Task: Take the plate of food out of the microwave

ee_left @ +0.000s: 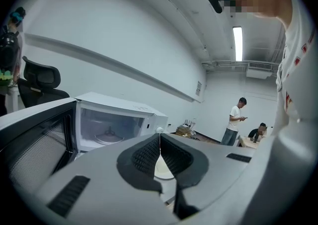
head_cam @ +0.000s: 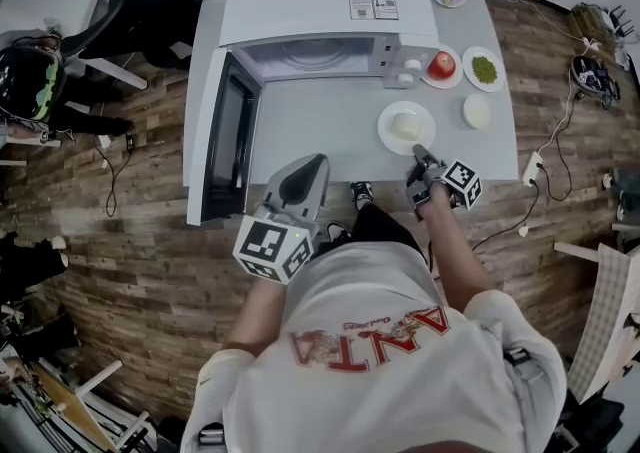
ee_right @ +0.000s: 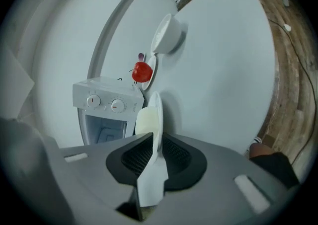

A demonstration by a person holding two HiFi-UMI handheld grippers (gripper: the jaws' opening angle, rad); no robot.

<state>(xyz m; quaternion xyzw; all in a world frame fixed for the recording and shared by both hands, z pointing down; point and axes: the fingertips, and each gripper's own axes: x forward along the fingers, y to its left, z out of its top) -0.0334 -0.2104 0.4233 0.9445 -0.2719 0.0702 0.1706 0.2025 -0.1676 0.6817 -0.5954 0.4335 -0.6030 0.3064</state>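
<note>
Right gripper [head_cam: 418, 152] clamped on the plate [head_cam: 394, 113], outside the microwave [head_cam: 320, 1]

The plate, with a pale block of food [head_cam: 404, 126] on it, lies on the desk [head_cam: 310, 131] in front of the open microwave, right of its swung-out door [head_cam: 228, 136]. The right fingers [ee_right: 135, 158] pinch the rim nearest the person (seen edge-on between the pads in the right gripper view). The left gripper [head_cam: 315, 163] hovers beside the door, well apart from the plate, fingers together on nothing.

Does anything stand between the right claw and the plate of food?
Nothing visible: the right claw is shut on the near rim of the plate of food, which sits on the table outside the microwave.
</note>
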